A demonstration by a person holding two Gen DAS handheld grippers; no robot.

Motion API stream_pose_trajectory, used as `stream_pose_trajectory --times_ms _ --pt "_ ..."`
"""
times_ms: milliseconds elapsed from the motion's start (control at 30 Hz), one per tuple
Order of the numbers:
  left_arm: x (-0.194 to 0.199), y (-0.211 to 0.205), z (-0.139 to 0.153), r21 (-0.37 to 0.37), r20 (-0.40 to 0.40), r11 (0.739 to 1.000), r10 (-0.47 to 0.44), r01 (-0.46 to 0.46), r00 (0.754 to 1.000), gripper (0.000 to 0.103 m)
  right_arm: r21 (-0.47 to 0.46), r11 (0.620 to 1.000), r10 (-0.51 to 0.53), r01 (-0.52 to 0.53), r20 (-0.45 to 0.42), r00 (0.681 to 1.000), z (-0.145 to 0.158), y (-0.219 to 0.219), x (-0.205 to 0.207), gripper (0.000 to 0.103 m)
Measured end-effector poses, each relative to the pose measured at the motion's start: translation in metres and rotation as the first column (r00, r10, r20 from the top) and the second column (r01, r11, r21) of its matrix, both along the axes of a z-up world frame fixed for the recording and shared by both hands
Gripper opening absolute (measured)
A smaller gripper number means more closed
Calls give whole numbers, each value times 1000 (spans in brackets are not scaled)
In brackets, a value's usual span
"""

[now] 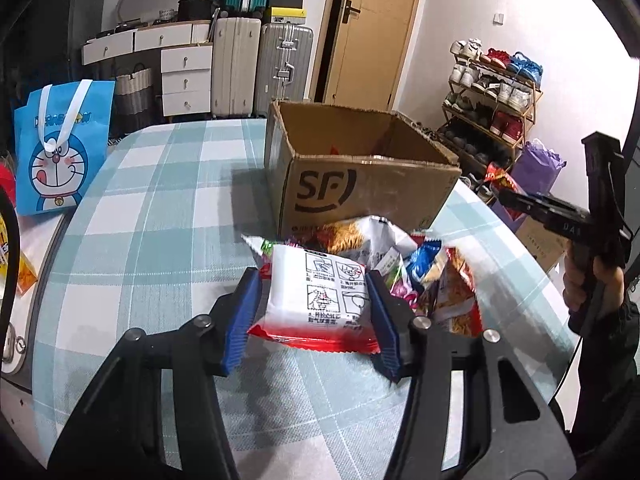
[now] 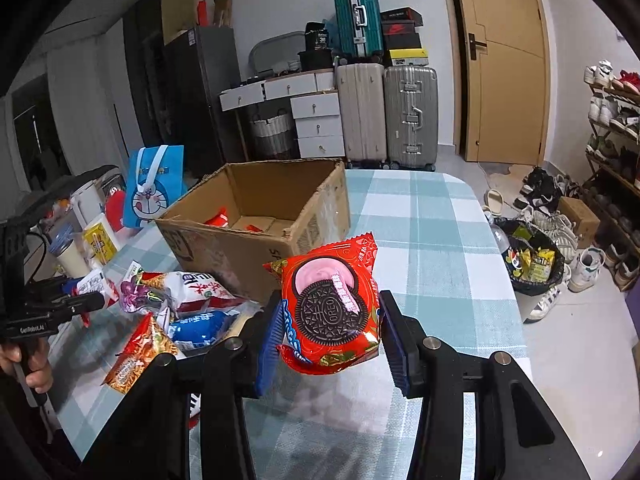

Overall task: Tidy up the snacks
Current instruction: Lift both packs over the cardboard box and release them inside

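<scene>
My left gripper (image 1: 312, 312) is shut on a white and red snack packet (image 1: 320, 296), held just in front of the snack pile (image 1: 400, 256). My right gripper (image 2: 332, 332) is shut on a red Oreo packet (image 2: 332, 308), held above the table to the right of the pile (image 2: 172, 300). The open cardboard box (image 1: 360, 176) stands behind the pile; in the right wrist view the box (image 2: 256, 232) shows a few red packets inside. The right gripper also shows in the left wrist view (image 1: 504, 196) at the right edge with a red packet in it.
A checked cloth covers the table (image 1: 160, 208). A blue Doraemon bag (image 1: 64, 148) stands at the table's left. Suitcases (image 2: 388, 116) and drawers are behind. A trash bin (image 2: 532, 268) and shoe rack (image 1: 492, 100) are to the right, off the table.
</scene>
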State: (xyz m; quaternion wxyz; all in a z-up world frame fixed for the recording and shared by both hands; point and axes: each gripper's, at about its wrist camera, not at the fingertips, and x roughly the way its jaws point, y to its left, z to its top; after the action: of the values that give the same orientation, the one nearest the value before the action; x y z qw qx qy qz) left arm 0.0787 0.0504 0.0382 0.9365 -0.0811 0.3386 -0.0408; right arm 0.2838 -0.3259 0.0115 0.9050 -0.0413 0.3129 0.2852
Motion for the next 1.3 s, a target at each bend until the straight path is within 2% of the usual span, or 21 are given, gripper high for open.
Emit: stream_pose_trajectory --times_ms 467,800,1167,1300 --pt "29 -1 38 -22 88 1000 12 -10 996 50 44 998 45 -46 22 999 8 24 -3 46" --pt "73 -17 58 19 130 1000 7 -9 991 50 59 995 83 -86 50 995 20 54 9 46" --pt "133 -24 54 44 123 999 1 -6 992 50 95 989 109 -112 39 993 20 79 37 46" --pt "153 -21 47 30 110 1000 7 -10 994 50 103 989 105 -108 32 994 21 86 48 46"
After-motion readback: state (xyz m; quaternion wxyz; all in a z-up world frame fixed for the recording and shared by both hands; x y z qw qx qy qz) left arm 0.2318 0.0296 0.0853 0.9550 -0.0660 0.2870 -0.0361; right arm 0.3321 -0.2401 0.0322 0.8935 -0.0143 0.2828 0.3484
